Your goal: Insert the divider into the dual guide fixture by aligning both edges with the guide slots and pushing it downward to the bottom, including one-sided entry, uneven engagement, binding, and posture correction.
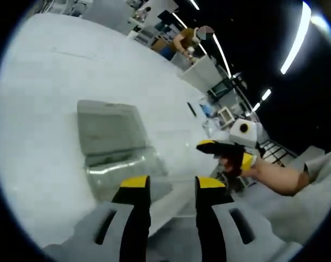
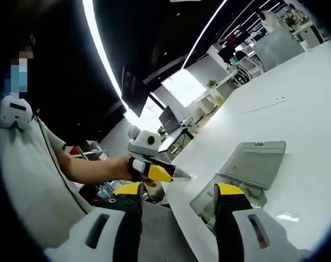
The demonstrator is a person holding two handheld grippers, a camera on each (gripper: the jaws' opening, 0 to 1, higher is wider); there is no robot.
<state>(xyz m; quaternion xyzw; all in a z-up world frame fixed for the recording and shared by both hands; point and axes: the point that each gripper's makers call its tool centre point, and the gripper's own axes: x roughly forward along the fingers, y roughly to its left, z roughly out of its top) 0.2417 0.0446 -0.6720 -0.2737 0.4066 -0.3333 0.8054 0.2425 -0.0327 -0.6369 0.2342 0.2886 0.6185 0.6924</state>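
Left gripper view shows our left gripper (image 1: pixel 172 188) rising from six o'clock with its yellow-tipped fingers (image 1: pixel 135 183) spread apart and nothing between them, pointed across a white table (image 1: pixel 40 98). Just beyond the tips, toward eleven o'clock, sits a clear plastic box (image 1: pixel 119 164) with its hinged lid (image 1: pixel 108 126) thrown open and lying flat behind it; we take this to be the dual guide fixture, though its slots are too blurred to make out. At three o'clock the right gripper (image 1: pixel 225 153) comes in, held in a hand (image 1: pixel 247 166), well apart from the box and off the table edge. In the right gripper view our right gripper (image 2: pixel 179 194) also has its fingers (image 2: pixel 228 191) spread and empty, the box (image 2: pixel 231 196) just past the tip at five o'clock and its lid (image 2: pixel 255 162) at three o'clock, while the left gripper (image 2: pixel 154 169) appears at nine o'clock in a hand (image 2: pixel 122 166). We cannot pick out a divider anywhere: none is held, and whether one lies in the box we cannot tell. We judge the task barely begun; picking up the divider, lining both edges with the slots and pushing it down all seem left to do.
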